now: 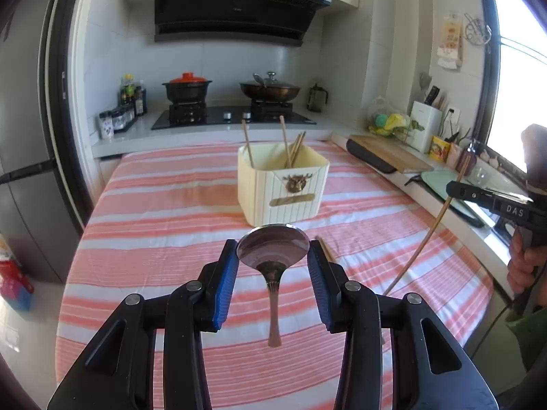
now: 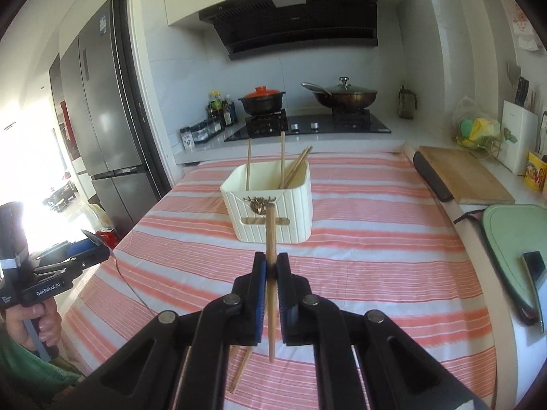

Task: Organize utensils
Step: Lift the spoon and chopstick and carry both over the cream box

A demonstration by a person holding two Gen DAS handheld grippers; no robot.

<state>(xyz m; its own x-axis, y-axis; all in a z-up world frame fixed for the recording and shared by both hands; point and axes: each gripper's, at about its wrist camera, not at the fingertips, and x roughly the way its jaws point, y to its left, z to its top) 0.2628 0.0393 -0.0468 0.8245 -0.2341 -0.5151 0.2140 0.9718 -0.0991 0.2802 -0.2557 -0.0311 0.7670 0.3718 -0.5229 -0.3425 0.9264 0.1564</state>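
Left gripper (image 1: pixel 272 251) grasps a metal spoon (image 1: pixel 273 256): blue pads press both sides of the bowl at frame centre, handle hanging down toward lower centre, clear of the striped cloth (image 1: pixel 164 212).

Right gripper (image 2: pixel 271 266) is clenched on a wooden chopstick (image 2: pixel 271 283), which stands near upright between the pads; its top end overlaps the front of the box in the picture, its lower end hangs below the jaws above the cloth. In the left wrist view the same chopstick runs as a long slant at right of frame, from the right gripper at the right edge down toward lower centre.

Cream ribbed box (image 1: pixel 283 188) sits on the cloth at upper centre, beyond both grippers, with a brass emblem on its front. Several chopsticks (image 1: pixel 290 147) stand in it, leaning at mixed angles.

Loose chopsticks (image 2: pixel 241 372) lie on the cloth at lower centre of the right wrist view, partly hidden under the gripper. One more chopstick end (image 1: pixel 324 249) shows just right of the spoon bowl, in the left wrist view.

A hand (image 2: pixel 41 324) grips the left gripper's handle at lower left in the right wrist view.

Background: stove (image 1: pixel 232 116) with two pots at top, cutting board (image 1: pixel 389 153) at right.
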